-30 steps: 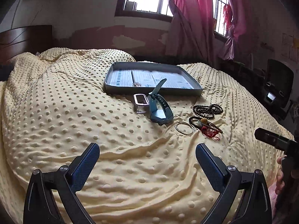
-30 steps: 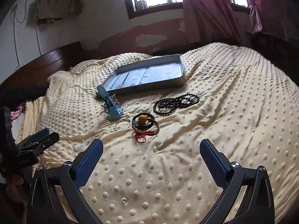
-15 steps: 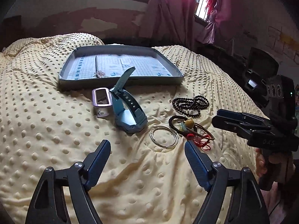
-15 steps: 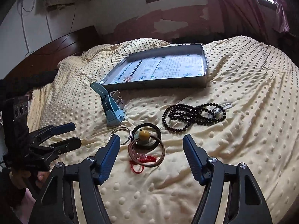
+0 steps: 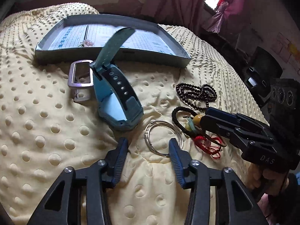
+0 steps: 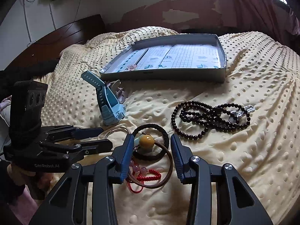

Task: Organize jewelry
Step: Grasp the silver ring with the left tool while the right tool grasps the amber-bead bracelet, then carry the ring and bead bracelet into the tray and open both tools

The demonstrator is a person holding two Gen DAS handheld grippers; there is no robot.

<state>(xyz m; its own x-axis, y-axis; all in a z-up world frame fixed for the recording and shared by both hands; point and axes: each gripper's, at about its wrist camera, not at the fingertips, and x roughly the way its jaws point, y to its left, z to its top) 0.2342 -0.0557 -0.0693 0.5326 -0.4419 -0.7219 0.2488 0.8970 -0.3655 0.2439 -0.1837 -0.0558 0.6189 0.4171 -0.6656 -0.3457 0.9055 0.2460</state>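
Grey tray (image 6: 168, 74) holds one pink-flowered hairpin (image 6: 137, 61); both grippers' jaws spread, gripping nothing.

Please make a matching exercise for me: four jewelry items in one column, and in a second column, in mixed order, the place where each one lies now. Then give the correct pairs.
Items:
1. pink flower hairpin
2. black bead necklace
3. thin silver rings
4. yellow bead

Places:
A. between the fingers of the right tool
B. inside the grey tray
C. just ahead of the left tool
D. on the blanket, right of the black hair tie

Pairs: 1-B, 2-D, 3-C, 4-A
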